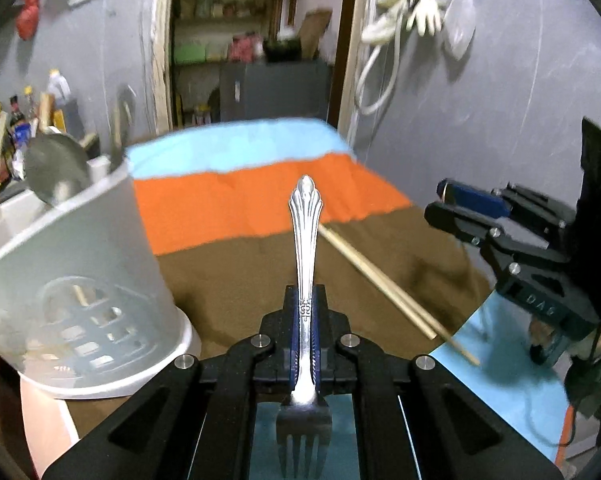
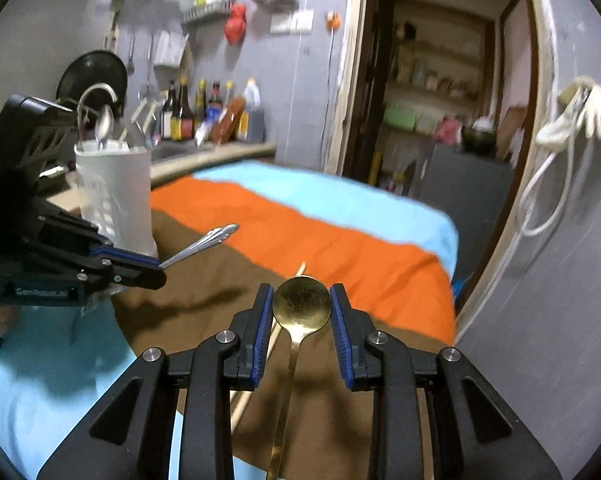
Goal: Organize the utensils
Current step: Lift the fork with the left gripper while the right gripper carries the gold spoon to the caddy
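My left gripper [image 1: 305,300] is shut on a silver fork [image 1: 306,240], handle pointing forward and tines toward the camera. It also shows in the right wrist view [image 2: 156,266] with the fork handle [image 2: 204,240] sticking out. A white utensil holder [image 1: 76,264] with a ladle and chopsticks stands to the left; it shows again in the right wrist view [image 2: 114,196]. My right gripper [image 2: 300,304] is open, its pads either side of a gold spoon [image 2: 298,320] lying on the cloth. Chopsticks [image 1: 384,284] lie on the brown cloth.
The table carries a striped cloth of blue, orange and brown [image 2: 320,232]. A counter with bottles [image 2: 204,112] and a pan is behind the holder. A doorway to a pantry [image 2: 440,100] and a grey wall with a hanging cord [image 2: 548,168] are to the right.
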A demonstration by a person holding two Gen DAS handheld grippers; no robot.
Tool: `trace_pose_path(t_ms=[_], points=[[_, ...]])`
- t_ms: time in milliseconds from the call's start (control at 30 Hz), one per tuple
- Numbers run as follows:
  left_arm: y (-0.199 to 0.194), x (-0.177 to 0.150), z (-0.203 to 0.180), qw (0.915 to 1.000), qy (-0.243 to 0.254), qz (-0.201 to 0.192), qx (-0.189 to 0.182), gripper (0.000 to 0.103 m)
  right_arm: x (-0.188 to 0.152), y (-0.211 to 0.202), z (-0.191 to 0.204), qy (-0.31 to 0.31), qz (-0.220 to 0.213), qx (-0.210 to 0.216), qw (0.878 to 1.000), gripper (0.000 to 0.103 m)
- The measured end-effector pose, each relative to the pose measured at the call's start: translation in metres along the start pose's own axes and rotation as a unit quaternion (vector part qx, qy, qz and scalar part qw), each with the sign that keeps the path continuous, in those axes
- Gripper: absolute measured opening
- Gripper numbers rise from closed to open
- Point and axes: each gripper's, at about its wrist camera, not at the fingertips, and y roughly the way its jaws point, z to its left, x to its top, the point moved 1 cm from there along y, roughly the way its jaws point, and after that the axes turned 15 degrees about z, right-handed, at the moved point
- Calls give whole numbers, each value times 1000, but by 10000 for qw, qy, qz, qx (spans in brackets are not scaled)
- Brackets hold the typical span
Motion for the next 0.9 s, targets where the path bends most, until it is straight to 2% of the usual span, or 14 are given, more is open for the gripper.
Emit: trace_pose_path(t_ms=[133,433,633,900], points=[[-21,-2,-1,9975,-42,-697,-114,3,7,-15,2,160,-409,28,9990,25],[-58,5,0,9867,-154,-1611,-170,3,42,-46,8,354,-1136,167,9928,25],[-97,11,10,9786,-194,-2050,-33,3,73,-61,13,453,-1616,369,9851,25],[-157,10,45,9665,-424,-2514,281,3,116,-64,35,432,-2210,829,9708,25]])
